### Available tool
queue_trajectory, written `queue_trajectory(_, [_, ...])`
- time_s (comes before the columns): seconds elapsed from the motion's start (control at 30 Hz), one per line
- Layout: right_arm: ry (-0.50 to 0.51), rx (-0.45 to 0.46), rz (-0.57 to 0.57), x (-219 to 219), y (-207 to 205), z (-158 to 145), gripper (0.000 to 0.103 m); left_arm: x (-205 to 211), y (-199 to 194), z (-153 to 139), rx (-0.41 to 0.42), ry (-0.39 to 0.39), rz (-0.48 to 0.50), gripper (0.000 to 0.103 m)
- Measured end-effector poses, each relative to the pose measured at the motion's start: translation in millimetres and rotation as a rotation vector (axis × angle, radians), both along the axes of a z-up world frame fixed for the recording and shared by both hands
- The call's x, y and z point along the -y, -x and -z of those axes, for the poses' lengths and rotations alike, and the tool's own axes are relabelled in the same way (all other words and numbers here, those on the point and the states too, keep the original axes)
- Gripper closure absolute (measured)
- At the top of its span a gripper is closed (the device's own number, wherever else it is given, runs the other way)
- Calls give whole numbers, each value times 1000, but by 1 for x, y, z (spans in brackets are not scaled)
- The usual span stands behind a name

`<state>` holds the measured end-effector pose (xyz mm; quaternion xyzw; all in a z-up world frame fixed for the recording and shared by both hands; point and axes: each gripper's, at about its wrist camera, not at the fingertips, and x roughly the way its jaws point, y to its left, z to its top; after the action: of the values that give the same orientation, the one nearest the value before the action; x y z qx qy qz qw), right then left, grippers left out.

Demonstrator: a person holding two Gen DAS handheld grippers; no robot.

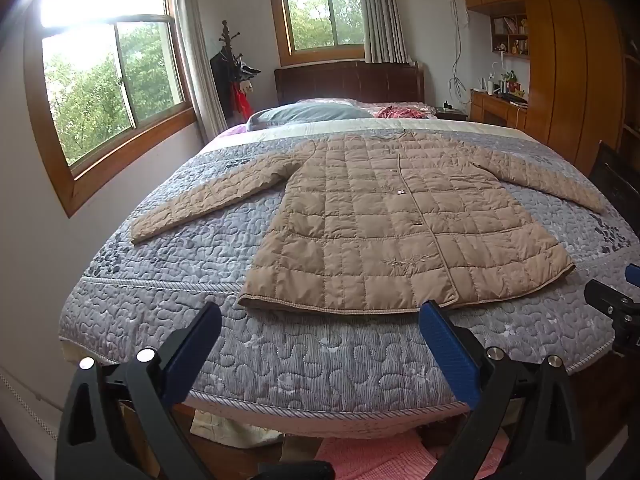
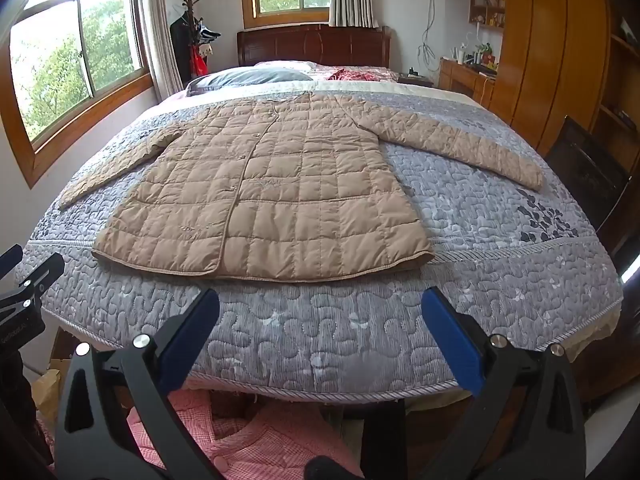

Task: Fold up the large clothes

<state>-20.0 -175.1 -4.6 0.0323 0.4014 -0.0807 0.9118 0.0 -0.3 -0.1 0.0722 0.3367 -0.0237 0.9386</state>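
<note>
A tan quilted coat lies flat and face up on the bed, buttoned, both sleeves spread out to the sides, hem toward me. It also shows in the right wrist view. My left gripper is open and empty, held above the foot of the bed just short of the coat's hem. My right gripper is open and empty too, at the same distance from the hem, further right. The right gripper's tip shows at the right edge of the left wrist view.
The bed has a grey-purple quilted bedspread, pillows and a wooden headboard at the far end. Windows are on the left wall, a wooden wardrobe and a dark chair on the right. Pink cloth lies on the floor below me.
</note>
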Motion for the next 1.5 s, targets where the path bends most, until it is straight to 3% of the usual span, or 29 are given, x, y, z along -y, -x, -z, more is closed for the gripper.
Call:
queue_trajectory(0.63, [3, 6, 4, 2, 0, 2, 3, 1, -1, 0, 1, -9, 5, 4])
queue_trajectory(0.9, [-12, 16, 0, 21, -22, -6, 3, 18, -28, 2, -11, -61, 48, 4])
queue_trajectory(1.03, [-70, 4, 17, 60, -61, -17, 3, 34, -77, 0, -69, -71, 104, 4])
queue_trajectory(1.13, [-130, -5, 57, 105, -98, -24, 3, 54, -142, 2, -167, -50, 165, 4])
queue_trajectory(1.3, [-318, -46, 187, 228, -166, -21, 3, 87, -245, 6, -336, 57, 225, 4])
queue_trajectory(1.5, [-410, -78, 409, 366, -209, 8, 3, 143, -359, 28, -451, 59, 224, 4])
